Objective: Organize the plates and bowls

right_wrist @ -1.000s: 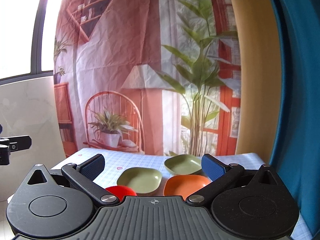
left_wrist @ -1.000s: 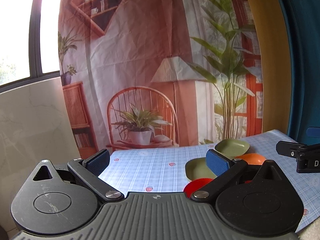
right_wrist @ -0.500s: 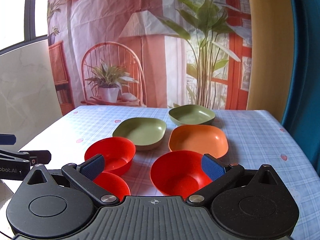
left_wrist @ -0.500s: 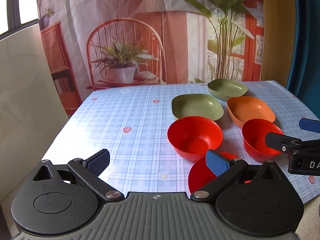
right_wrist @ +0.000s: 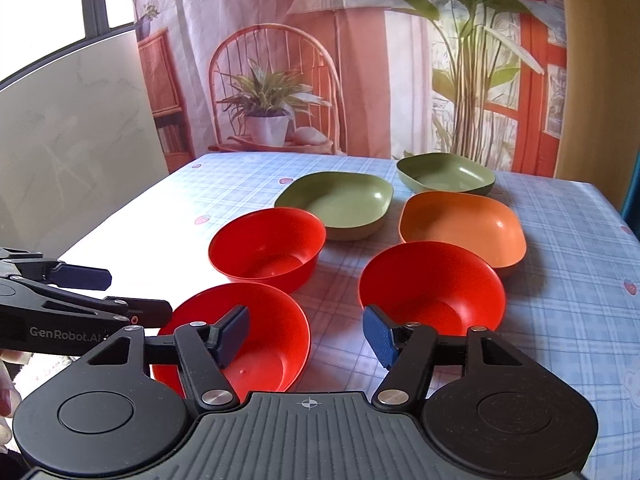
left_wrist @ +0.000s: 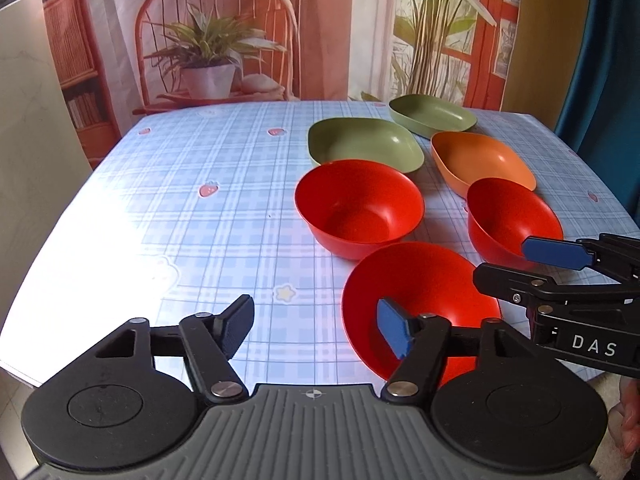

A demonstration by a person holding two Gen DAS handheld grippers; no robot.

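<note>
Backdrop: printed cloth behind the table, showing a wicker chair, potted plant and lamp.
Table: covered in blue plaid cloth with small strawberry marks; bright glare on its near left part.
Left gripper: jaws spread wide, holding nothing. Left finger over bare cloth; right blue pad sits over the near red bowl's interior. Contact with the bowl cannot be told.
Right gripper: jaws spread wide, empty. Its left pad hangs over the near-left red bowl, its right pad over the near edge of the near-right red bowl. Whether either touches cannot be told. In the left wrist view it enters from the right, side-on, beside the right-hand red bowl.
Green plate, near: shallow, squarish, behind the middle red bowl, close to it.
Orange plate: same shape, right of the near green plate, just behind a red bowl.
Green plate, far: nearest the backdrop, beside the other two plates.
Red bowl, middle: upright, empty, centre of the group.
Red bowl, near: closest to the table's front edge, empty.
Red bowl, right: empty, in front of the orange plate.
Layout: all six dishes separate, none stacked, grouped on the table's right half.
</note>
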